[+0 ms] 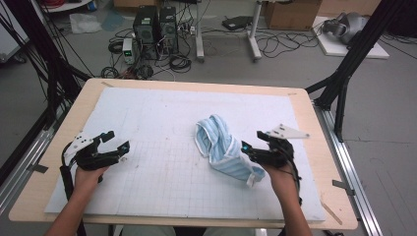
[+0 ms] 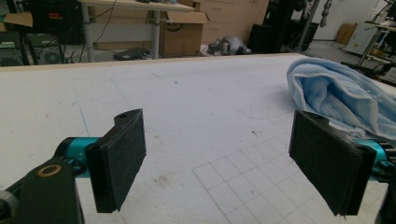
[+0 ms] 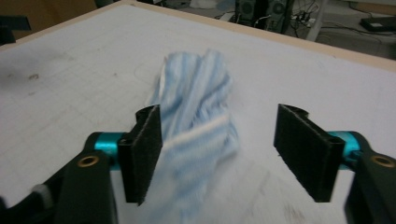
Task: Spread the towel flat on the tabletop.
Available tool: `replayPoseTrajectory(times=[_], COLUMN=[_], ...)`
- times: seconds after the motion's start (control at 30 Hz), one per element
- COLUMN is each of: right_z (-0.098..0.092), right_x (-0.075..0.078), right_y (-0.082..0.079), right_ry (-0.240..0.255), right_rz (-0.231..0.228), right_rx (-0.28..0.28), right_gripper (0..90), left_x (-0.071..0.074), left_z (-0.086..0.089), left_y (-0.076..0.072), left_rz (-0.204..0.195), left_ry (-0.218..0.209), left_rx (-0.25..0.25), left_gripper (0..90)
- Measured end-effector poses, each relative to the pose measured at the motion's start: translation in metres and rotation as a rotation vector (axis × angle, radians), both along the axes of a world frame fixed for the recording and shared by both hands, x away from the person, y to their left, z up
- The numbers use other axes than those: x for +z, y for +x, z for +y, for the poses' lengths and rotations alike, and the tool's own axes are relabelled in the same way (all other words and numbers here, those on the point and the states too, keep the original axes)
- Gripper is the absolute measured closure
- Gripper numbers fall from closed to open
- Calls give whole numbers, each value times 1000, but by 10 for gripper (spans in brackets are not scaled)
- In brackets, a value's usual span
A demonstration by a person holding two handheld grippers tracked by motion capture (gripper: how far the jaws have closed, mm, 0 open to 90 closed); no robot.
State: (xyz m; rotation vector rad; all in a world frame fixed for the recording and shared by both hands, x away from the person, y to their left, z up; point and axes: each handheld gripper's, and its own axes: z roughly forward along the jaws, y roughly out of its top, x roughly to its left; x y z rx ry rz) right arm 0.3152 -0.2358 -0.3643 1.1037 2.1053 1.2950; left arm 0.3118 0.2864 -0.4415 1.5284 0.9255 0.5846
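While our left gripper [image 1: 114,141] rests at the left of the worktop [image 1: 162,172] with its jaws wide apart and nothing between them, our right gripper [image 1: 252,141] sits at the towel [image 1: 222,147]. Its jaws stand open too; in the right gripper view the striped blue towel lies bunched between them, close against one pad [image 3: 144,154] and clear of the other. We see the towel right of the middle of the white mat [image 1: 147,113], crumpled.
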Motion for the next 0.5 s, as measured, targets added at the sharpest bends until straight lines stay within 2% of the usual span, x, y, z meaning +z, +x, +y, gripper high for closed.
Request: replayPoseTrajectory(times=[0.03, 0.07, 0.1, 0.13, 0.17, 0.3, 0.33, 0.37, 0.4, 0.43, 0.5], right_z=[9, 9, 26, 26, 40, 63, 63, 74, 74, 84, 89], right_x=[0, 0, -1, -1, -4, -14, -14, -20, -20, -26, -28], right_y=[10, 10, 28, 28, 45, 77, 77, 90, 90, 102, 107], right_ry=[-24, -24, -54, -54, -80, -110, -110, -149, -149, -179, -185], right_rz=[10, 10, 37, 37, 64, 134, 134, 159, 159, 188, 194], right_rx=[6, 6, 24, 24, 41, 50, 50, 46, 46, 30, 24], right_gripper=[261, 261, 255, 255, 255, 253, 253, 254, 254, 254, 254], left_x=[0, 0, 0, 0, 0, -1, -1, -1, -1, -1, -1], left_z=[0, 0, 1, 1, 1, 2, 2, 2, 2, 2, 2], left_y=[0, 0, 0, 0, 0, 0, 0, 0, 0, 0, 0], left_rz=[0, 0, 2, 2, 2, 4, 3, 3, 3, 4, 6], left_ry=[-4, -4, -3, -3, -5, -6, -7, -7, -8, -9, -9], left_rx=[1, 1, -1, -1, -2, 0, 3, 4, 3, 3, 3], left_gripper=[191, 191, 191, 191, 191, 191, 191, 191, 191, 191, 191])
